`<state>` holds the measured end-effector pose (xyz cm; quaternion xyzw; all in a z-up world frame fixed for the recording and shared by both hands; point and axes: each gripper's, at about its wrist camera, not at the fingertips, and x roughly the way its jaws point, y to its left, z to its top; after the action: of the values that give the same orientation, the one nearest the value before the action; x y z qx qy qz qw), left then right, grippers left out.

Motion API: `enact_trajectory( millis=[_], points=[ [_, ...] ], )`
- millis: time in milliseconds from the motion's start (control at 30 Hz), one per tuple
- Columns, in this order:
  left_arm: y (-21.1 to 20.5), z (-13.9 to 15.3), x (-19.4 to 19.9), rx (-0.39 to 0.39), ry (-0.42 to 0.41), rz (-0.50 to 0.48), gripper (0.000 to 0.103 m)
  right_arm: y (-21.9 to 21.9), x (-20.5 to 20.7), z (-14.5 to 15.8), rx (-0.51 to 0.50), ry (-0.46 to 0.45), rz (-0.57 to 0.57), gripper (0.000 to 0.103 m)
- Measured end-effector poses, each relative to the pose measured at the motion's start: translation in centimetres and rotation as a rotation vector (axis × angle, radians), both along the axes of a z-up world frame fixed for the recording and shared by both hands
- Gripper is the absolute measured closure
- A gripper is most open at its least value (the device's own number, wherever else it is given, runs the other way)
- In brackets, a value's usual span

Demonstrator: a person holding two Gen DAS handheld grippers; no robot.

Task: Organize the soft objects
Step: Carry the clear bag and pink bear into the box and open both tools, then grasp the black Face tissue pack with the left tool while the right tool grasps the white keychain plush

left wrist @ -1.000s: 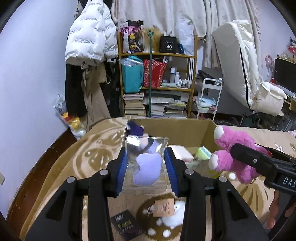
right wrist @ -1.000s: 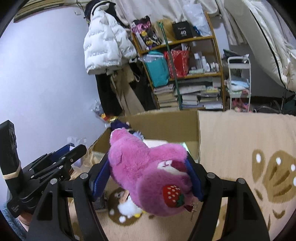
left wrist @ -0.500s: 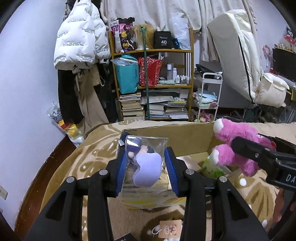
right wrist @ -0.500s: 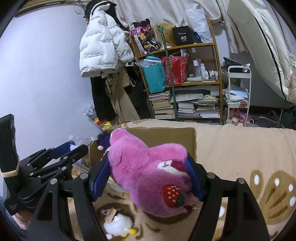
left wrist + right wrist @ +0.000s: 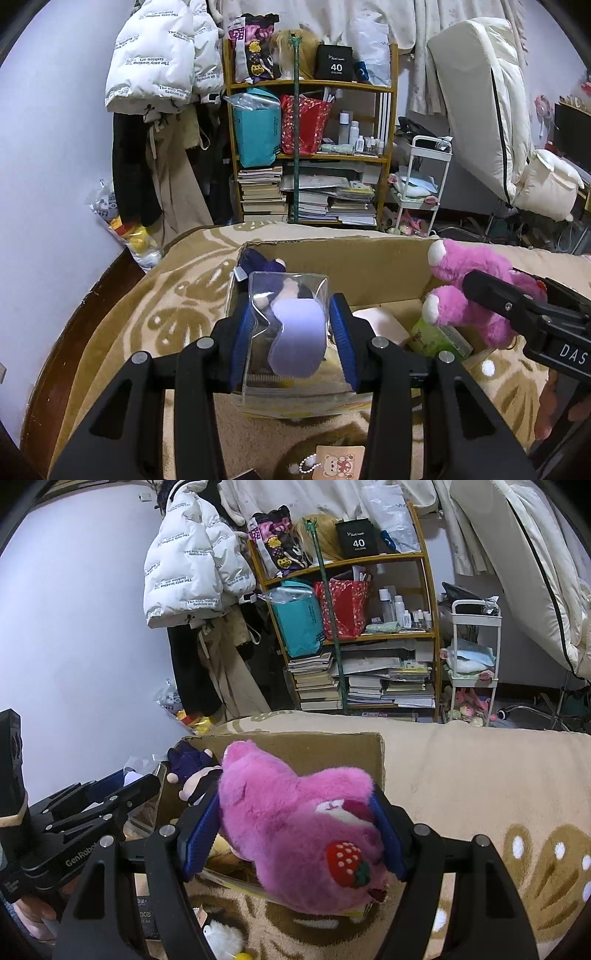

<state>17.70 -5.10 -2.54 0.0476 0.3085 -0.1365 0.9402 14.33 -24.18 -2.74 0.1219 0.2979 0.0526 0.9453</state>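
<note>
Left gripper (image 5: 291,343) clamped on a clear plastic pouch (image 5: 286,334) with a lavender shape inside; glare makes the contents hard to read. Pouch is held over the near-left part of the cardboard box (image 5: 332,258), and its bottom edge hides the box's near wall. Right gripper (image 5: 295,838) clamped on a pink plush bear (image 5: 295,834), blue pads pressing both flanks; strawberry patch faces the camera, face not visible from the right wrist view. In the left wrist view the bear's (image 5: 469,291) white-tipped paws hang over the box's right side, its body partly behind the gripper arm. Inside the box: a dark purple plush doll (image 5: 258,264) at the far-left corner, partly blocked by the pouch, a pale pink pad (image 5: 380,321), a green packet (image 5: 439,336). Box sits on a beige patterned blanket (image 5: 177,295). A bear tag keychain (image 5: 340,458) lies near the bottom edge, cut off. A white plush (image 5: 221,941) is half hidden behind the right gripper's frame. Bookshelf (image 5: 310,147) behind.
</note>
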Motion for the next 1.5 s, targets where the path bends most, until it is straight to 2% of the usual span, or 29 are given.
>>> enact_trajectory(
  millis=[133, 167, 200, 333, 467, 767, 867, 1000, 1100, 1367, 1500],
  points=[
    [-0.2, 0.0, -0.1, 0.004, 0.004, -0.008, 0.06, 0.2, 0.1, 0.0, 0.0, 0.001, 0.006, 0.023],
    [-0.3, 0.0, -0.1, 0.015, 0.004, -0.008, 0.052, 0.2, 0.1, 0.0, 0.001, 0.002, 0.009, 0.023],
    [-0.4, 0.0, -0.1, 0.024, 0.001, -0.007, 0.049, 0.2, 0.2, -0.1, 0.002, 0.002, 0.012, 0.022],
    [-0.1, 0.3, -0.3, 0.019, -0.008, 0.004, 0.044, 0.4, 0.0, 0.0, 0.008, 0.005, 0.012, 0.022],
    [0.5, 0.5, -0.3, 0.015, -0.011, 0.03, 0.031, 0.4, 0.0, -0.1, 0.01, 0.006, 0.014, 0.022],
    [1.3, 0.6, -0.4, 0.034, 0.001, 0.048, 0.01, 0.9, -0.3, -0.2, 0.017, 0.016, 0.036, 0.016],
    [1.6, 0.6, -0.5, 0.044, 0.007, 0.062, 0.008, 1.0, -0.6, -0.1, 0.008, 0.013, 0.04, 0.008],
    [2.1, 0.6, -0.6, 0.047, 0.023, 0.078, 0.007, 0.9, -0.9, 0.1, 0.0, 0.016, 0.04, 0.005],
    [2.4, 0.7, -0.7, 0.064, 0.039, 0.093, 0.007, 0.6, -1.3, 0.2, 0.04, 0.016, 0.036, 0.0],
    [3.2, 0.8, -2.4, 0.104, 0.082, 0.112, 0.007, 1.0, -2.5, 0.7, 0.023, 0.014, 0.029, 0.0],
    [3.7, 0.9, -3.2, 0.116, 0.133, 0.117, 0.007, 1.5, -3.3, 0.9, 0.018, 0.024, 0.043, 0.0]
  ],
)
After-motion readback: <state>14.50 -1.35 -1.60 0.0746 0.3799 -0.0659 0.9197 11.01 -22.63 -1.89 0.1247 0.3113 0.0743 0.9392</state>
